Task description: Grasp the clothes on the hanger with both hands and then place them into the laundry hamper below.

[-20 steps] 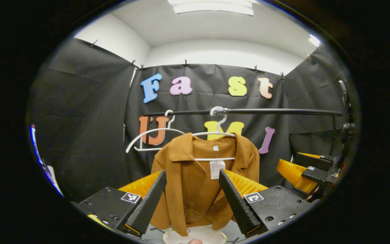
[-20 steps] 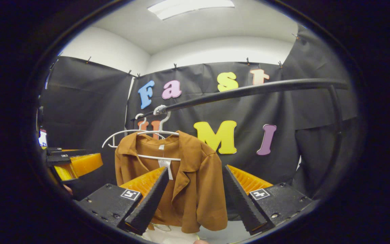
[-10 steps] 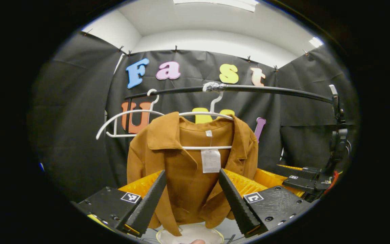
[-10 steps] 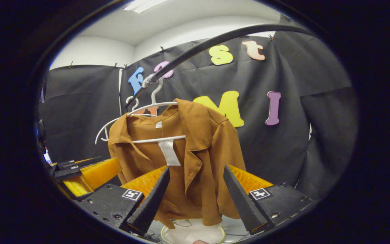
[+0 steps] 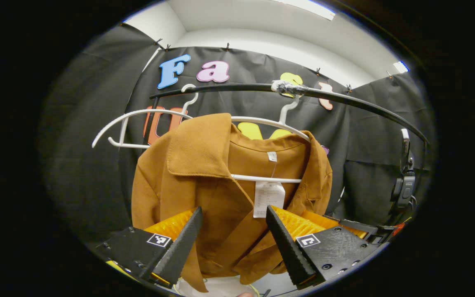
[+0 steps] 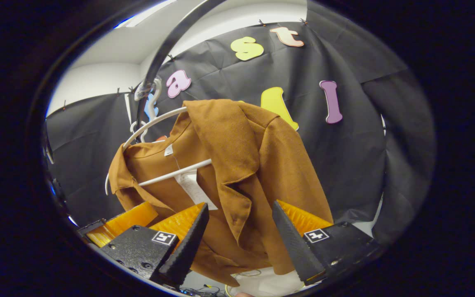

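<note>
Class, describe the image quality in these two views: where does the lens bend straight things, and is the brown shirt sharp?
Left gripper view: the rail bows into an arc; the brown shirt is sharp and evenly lit. Right gripper view: the rail curves steeply; the weave is crisp.

- We see the brown shirt [image 5: 204, 181] as matt woven cloth with a fine, slightly rough grain.
- We take its white tag [image 5: 268, 199] for paper or thin fabric.
- The white hanger [image 5: 262, 178] looks smooth and plastic.
- The black rail [image 5: 229, 87] shines like smooth metal.
- Our left gripper [image 5: 232, 239] has ribbed matt black fingers [image 5: 182, 243] and glossy orange ridged plastic.
</note>
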Motion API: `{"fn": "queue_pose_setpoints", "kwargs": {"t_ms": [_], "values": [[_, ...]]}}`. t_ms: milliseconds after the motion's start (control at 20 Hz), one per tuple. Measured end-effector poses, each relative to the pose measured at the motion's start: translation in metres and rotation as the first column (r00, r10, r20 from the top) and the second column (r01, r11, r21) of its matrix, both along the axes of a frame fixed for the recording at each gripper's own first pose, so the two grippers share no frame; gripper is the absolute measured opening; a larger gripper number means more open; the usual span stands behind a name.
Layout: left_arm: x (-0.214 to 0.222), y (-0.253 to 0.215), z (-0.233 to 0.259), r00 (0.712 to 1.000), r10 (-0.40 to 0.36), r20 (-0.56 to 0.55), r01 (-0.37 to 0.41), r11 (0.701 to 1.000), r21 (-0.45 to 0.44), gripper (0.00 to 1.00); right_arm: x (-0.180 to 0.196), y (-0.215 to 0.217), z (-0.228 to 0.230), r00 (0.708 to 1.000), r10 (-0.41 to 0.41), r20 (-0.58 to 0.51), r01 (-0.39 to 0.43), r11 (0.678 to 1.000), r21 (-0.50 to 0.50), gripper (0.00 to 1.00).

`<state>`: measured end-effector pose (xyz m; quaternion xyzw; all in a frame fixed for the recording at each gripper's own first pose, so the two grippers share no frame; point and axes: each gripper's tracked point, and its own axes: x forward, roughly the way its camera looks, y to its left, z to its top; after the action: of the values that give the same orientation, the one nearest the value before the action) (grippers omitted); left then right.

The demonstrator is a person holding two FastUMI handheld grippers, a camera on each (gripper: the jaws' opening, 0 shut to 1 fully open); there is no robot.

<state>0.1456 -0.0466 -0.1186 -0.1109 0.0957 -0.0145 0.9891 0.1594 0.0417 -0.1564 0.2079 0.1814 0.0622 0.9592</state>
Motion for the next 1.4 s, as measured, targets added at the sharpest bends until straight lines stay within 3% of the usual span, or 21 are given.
{"fn": "queue_pose_setpoints", "kwargs": {"t_ms": [100, 150, 250, 300, 350, 400, 600, 650, 750, 900, 950, 1050, 1100, 1150, 1250, 1300, 1400], "values": [[0.011, 0.003, -0.006, 1.0, 0.02, -0.016, -0.02, 1.0, -0.016, 0.95, 0.01, -0.001, -0.003, 1.0, -0.016, -0.01, 0.017, 0.999, 0.029, 0.98], [0.015, 0.003, -0.007, 1.0, 0.023, -0.02, -0.024, 0.999, -0.031, 1.0, 0.015, 0.0, -0.002, 1.0, -0.016, -0.009, 0.016, 0.998, 0.053, 0.98], [0.023, 0.005, -0.006, 0.999, 0.034, -0.015, -0.034, 0.998, -0.049, 1.0, 0.025, 0.004, 0.0, 1.0, -0.019, -0.004, 0.019, 0.995, 0.095, 0.98], [0.027, 0.009, -0.006, 0.999, 0.05, -0.013, -0.051, 0.997, -0.05, 0.95, 0.029, 0.005, 0.0, 1.0, -0.021, -0.005, 0.021, 0.993, 0.112, 0.98], [0.03, 0.014, -0.007, 0.998, 0.068, -0.015, -0.069, 0.996, -0.052, 1.0, 0.032, 0.007, 0.002, 1.0, -0.018, -0.001, 0.018, 0.991, 0.135, 0.94], [0.034, 0.016, -0.007, 0.996, 0.084, -0.017, -0.085, 0.995, -0.058, 1.0, 0.038, 0.008, 0.003, 1.0, -0.021, -0.002, 0.021, 0.989, 0.15, 0.98], [0.047, 0.022, -0.009, 0.992, 0.124, -0.011, -0.124, 0.99, -0.066, 1.0, 0.05, 0.006, 0.003, 0.999, -0.048, -0.004, 0.048, 0.985, 0.167, 0.97], [0.05, 0.023, -0.01, 0.991, 0.135, -0.008, -0.135, 0.989, -0.06, 1.0, 0.05, 0.008, 0.003, 0.999, -0.046, 0.0, 0.045, 0.984, 0.17, 0.93], [0.054, 0.025, -0.011, 0.989, 0.147, -0.005, -0.147, 0.988, -0.048, 1.0, 0.051, 0.005, 0.0, 0.998, -0.055, -0.002, 0.055, 0.987, 0.154, 0.95], [0.061, 0.027, -0.013, 0.988, 0.156, -0.002, -0.156, 0.986, -0.052, 1.0, 0.053, 0.003, 0.0, 0.998, -0.056, 0.004, 0.055, 0.988, 0.146, 0.83], [0.061, 0.029, -0.013, 0.987, 0.161, -0.001, -0.161, 0.986, -0.052, 0.82, 0.053, 0.0, 0.001, 0.998, -0.056, 0.007, 0.054, 0.988, 0.145, 0.8], [0.059, 0.033, -0.012, 0.985, 0.171, -0.001, -0.171, 0.984, -0.058, 0.82, 0.053, -0.006, 0.004, 0.998, -0.068, 0.017, 0.065, 0.988, 0.139, 0.66], [0.06, 0.034, -0.013, 0.985, 0.17, -0.005, -0.17, 0.983, -0.064, 0.82, 0.053, -0.01, 0.006, 0.997, -0.08, 0.024, 0.076, 0.988, 0.134, 0.64], [0.059, 0.033, -0.013, 0.987, 0.161, -0.007, -0.161, 0.984, -0.072, 0.59, 0.051, -0.013, 0.006, 0.996, -0.086, 0.032, 0.081, 0.988, 0.13, 0.61], [0.056, 0.031, -0.013, 0.991, 0.135, -0.008, -0.135, 0.989, -0.066, 0.59, 0.045, -0.017, 0.006, 0.995, -0.096, 0.038, 0.091, 0.989, 0.117, 0.47], [0.056, 0.034, -0.014, 0.991, 0.132, -0.011, -0.132, 0.99, -0.054, 0.69, 0.042, -0.02, 0.005, 0.994, -0.101, 0.039, 0.096, 0.989, 0.108, 0.41], [0.051, 0.042, -0.014, 0.987, 0.163, -0.014, -0.163, 0.986, -0.029, 0.29, 0.04, -0.024, 0.004, 0.994, -0.106, 0.039, 0.102, 0.991, 0.088, 0.39]]}}
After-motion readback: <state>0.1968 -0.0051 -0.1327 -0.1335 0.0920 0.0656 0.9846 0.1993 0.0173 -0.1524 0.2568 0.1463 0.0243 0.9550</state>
